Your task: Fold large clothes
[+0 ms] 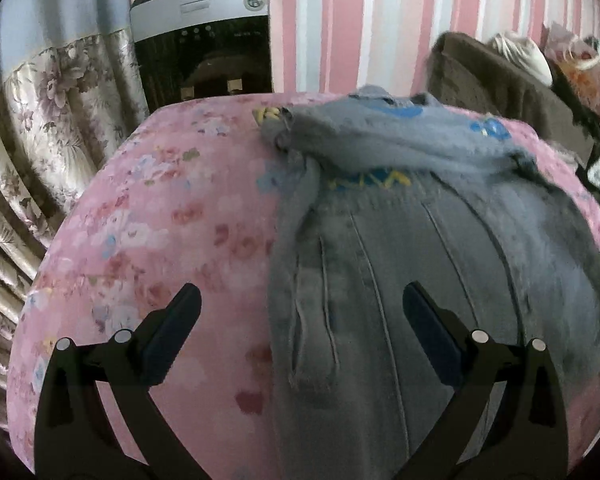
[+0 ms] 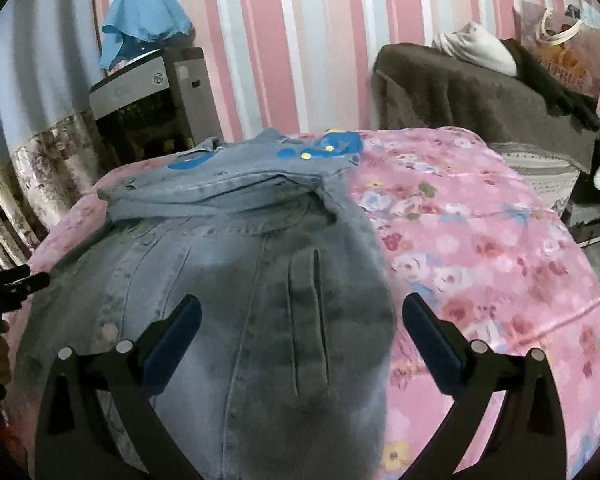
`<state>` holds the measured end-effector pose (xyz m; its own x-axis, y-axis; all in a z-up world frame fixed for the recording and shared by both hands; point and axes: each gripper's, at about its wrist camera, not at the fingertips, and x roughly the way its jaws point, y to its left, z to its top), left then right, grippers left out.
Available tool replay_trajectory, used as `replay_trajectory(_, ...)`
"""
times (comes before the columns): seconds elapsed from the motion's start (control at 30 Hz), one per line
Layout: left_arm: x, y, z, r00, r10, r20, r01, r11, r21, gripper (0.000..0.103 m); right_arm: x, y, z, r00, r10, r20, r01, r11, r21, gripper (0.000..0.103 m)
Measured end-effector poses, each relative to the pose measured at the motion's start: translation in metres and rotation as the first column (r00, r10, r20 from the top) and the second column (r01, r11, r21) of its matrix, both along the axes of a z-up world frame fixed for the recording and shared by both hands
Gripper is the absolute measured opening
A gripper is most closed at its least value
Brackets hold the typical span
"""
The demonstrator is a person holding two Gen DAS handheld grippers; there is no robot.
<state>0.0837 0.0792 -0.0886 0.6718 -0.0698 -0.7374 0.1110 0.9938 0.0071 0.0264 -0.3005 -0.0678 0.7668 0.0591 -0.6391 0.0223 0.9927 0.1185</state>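
A grey-blue denim jacket (image 1: pixel 412 264) with blue and yellow patches lies on a pink floral bedspread (image 1: pixel 152 232). Its sleeves are folded across the upper part. My left gripper (image 1: pixel 302 300) is open and empty above the jacket's left edge, with its left finger over the bedspread. In the right wrist view the same jacket (image 2: pixel 236 280) lies left of centre on the bedspread (image 2: pixel 480 248). My right gripper (image 2: pixel 302 304) is open and empty above the jacket's right edge, its right finger over the bedspread. Part of the left gripper (image 2: pixel 12 280) shows at the left edge.
A silver and black appliance (image 1: pixel 204 40) with a blue cloth on top stands beyond the bed by a floral curtain (image 1: pixel 52 112). A brown covered seat (image 2: pixel 480 96) with white clothes and a printed bag (image 2: pixel 564 56) stands at the right, against a pink striped wall.
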Motion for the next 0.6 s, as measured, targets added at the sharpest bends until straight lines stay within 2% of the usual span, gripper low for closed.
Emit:
replay_trajectory(0.17, -0.019, -0.005, -0.009, 0.999, -0.037, -0.013, 0.037, 0.999, -0.026, 0.100, -0.017, -0.007, -0.008, 0.999, -0.035, -0.027, 0.036, 0.999, 0.006, 0.100)
replay_trajectory(0.27, -0.027, -0.002, -0.011, 1.000, -0.017, -0.006, 0.017, 1.000, 0.006, 0.100, -0.022, -0.015, -0.016, 0.997, -0.040, -0.071, 0.043, 0.998, 0.037, 0.099)
replay_trajectory(0.33, -0.034, 0.003, -0.013, 1.000, -0.011, -0.007, 0.011, 1.000, 0.007, 0.100, -0.029, -0.015, -0.018, 0.996, -0.045, -0.077, 0.044, 0.999, -0.009, 0.096)
replay_trajectory(0.43, -0.041, 0.005, -0.015, 1.000, -0.016, -0.013, 0.016, 1.000, -0.009, 0.100, -0.038, -0.018, -0.022, 0.995, -0.050, -0.089, 0.045, 0.998, -0.053, 0.085)
replay_trajectory(0.57, -0.043, 0.001, -0.025, 0.999, -0.030, -0.031, 0.030, 1.000, -0.004, 0.097, -0.041, -0.023, -0.037, 0.987, -0.036, -0.159, 0.033, 0.999, -0.022, 0.067)
replay_trajectory(0.6, -0.042, 0.000, -0.027, 0.998, -0.036, -0.044, 0.036, 0.999, -0.013, 0.089, -0.042, -0.025, -0.040, 0.985, -0.032, -0.169, 0.032, 0.999, -0.003, 0.063)
